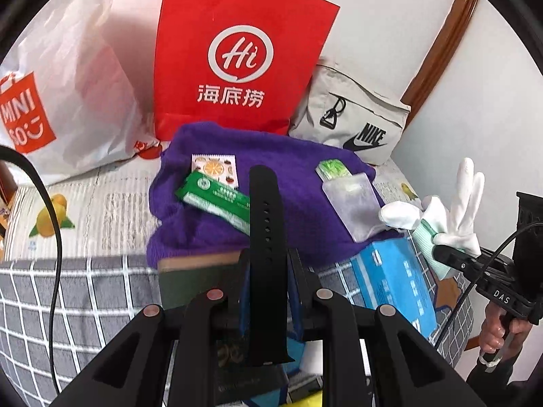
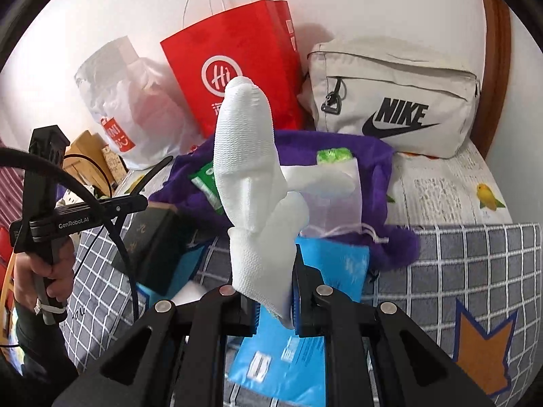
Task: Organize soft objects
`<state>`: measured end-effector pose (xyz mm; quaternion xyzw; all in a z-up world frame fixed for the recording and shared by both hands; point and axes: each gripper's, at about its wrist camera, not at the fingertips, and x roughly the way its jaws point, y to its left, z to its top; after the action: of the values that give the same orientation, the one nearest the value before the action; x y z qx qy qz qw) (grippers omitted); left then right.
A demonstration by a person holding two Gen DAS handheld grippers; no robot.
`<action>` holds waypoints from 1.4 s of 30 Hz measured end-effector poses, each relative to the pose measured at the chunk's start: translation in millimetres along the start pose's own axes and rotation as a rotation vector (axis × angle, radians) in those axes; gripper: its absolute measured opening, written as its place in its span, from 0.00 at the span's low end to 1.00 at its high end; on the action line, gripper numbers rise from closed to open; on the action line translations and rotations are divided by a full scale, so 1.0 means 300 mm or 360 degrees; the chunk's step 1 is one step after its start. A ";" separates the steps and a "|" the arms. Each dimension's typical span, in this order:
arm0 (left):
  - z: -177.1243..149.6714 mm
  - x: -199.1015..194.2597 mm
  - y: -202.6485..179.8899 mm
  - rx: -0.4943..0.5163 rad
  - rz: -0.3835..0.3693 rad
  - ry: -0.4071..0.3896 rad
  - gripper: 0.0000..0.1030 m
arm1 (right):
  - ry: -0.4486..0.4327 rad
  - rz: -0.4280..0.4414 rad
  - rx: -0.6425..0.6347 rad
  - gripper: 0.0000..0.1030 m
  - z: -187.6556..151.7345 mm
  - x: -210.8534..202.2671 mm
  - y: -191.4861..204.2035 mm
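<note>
My left gripper (image 1: pixel 268 271) is shut on a black watch strap (image 1: pixel 266 224) that stands upright between its jaws, above the bed's near edge. My right gripper (image 2: pixel 273 291) is shut on a white glove (image 2: pixel 253 176), whose fingers stick up; the glove also shows in the left wrist view (image 1: pixel 454 203). Ahead lies a purple cloth (image 1: pixel 237 183) with a green packet (image 1: pixel 213 198), an orange-slice sachet (image 1: pixel 215 168), and a translucent pouch (image 1: pixel 353 200) holding a green item (image 1: pixel 332 169).
A red paper bag (image 1: pixel 237 57), a white Miniso plastic bag (image 1: pixel 68 95) and a beige Nike bag (image 2: pixel 397 101) stand against the wall. A blue box (image 1: pixel 397 281) and a dark box (image 2: pixel 152 244) lie on the grey checked blanket (image 1: pixel 85 298).
</note>
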<state>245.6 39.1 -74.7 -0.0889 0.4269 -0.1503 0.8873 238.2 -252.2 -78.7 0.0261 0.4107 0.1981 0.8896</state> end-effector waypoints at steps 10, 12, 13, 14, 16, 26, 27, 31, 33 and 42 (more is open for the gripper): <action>0.113 0.064 0.019 0.0028 0.0012 -0.0022 0.18 | 0.0057 -0.0026 0.0027 0.14 0.121 0.132 -0.020; 0.135 0.079 0.026 0.0030 -0.0004 -0.0028 0.18 | 0.0070 -0.0020 0.0036 0.14 0.140 0.152 -0.019; 0.147 0.088 0.030 0.0027 -0.0007 -0.0027 0.18 | 0.0079 -0.0027 0.0034 0.14 0.146 0.161 -0.018; 0.157 0.096 0.032 0.0031 -0.0004 -0.0028 0.18 | 0.0090 -0.0039 0.0028 0.14 0.153 0.173 -0.014; 0.173 0.112 0.034 0.0043 0.0000 -0.0027 0.18 | 0.0108 -0.0051 0.0024 0.14 0.164 0.197 -0.009; 0.202 0.214 0.091 -0.0002 -0.0019 0.0020 0.18 | 0.0292 -0.0008 -0.0015 0.14 0.225 0.396 0.023; 0.203 0.226 0.101 -0.0011 -0.0021 0.0024 0.18 | 0.0303 -0.0012 -0.0017 0.14 0.229 0.409 0.024; 0.211 0.257 0.117 -0.0022 -0.0009 0.0053 0.18 | 0.0380 -0.0022 -0.0035 0.14 0.236 0.472 0.036; 0.212 0.265 0.120 -0.0010 -0.0014 0.0061 0.18 | 0.0416 -0.0033 -0.0060 0.14 0.231 0.497 0.039; 0.209 0.316 0.169 -0.0070 0.0016 0.0127 0.18 | 0.0527 -0.0028 -0.0025 0.17 0.206 0.558 0.015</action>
<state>360.4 55.9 -119.7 -0.1001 0.4656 -0.1398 0.8681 380.2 -178.2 -157.6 -0.0174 0.5503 0.1952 0.8116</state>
